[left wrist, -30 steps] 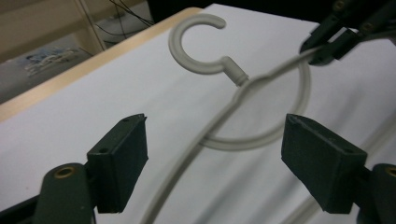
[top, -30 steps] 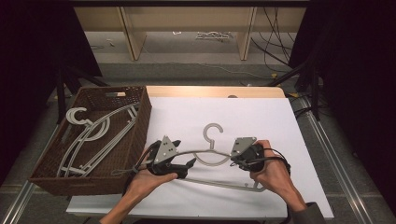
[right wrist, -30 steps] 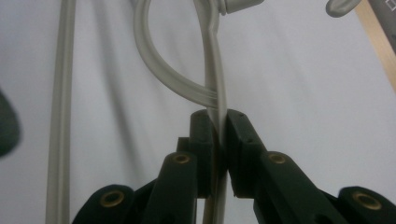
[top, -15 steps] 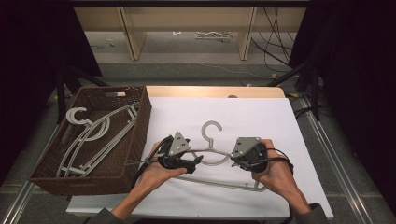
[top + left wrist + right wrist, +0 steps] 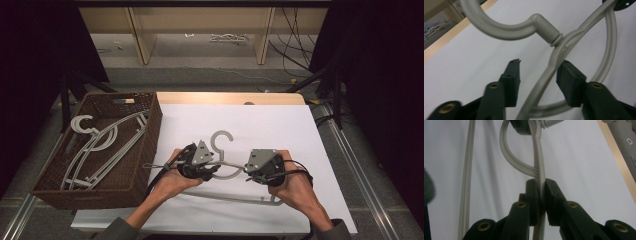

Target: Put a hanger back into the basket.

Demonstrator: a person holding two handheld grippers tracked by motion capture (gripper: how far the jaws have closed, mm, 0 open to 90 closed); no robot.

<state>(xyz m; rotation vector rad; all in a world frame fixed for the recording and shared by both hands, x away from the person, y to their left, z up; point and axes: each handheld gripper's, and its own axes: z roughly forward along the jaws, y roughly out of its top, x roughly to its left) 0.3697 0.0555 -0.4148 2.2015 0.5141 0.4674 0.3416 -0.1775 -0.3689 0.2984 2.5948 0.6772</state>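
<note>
From up high, the grey hanger [image 5: 227, 167] lies on the white table [image 5: 300, 135], wicker basket [image 5: 145, 150] at 9 o'clock. Left gripper [image 5: 537, 75] jaws have just been closing around its shoulder, one pad touching. Right gripper [image 5: 541, 195] pinches the hanger tight.

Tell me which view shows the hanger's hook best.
The high view: the whole hook lies in sight on the white sheet. The left gripper view shows its lower curve and neck close up; the right gripper view shows a bit of neck.
</note>
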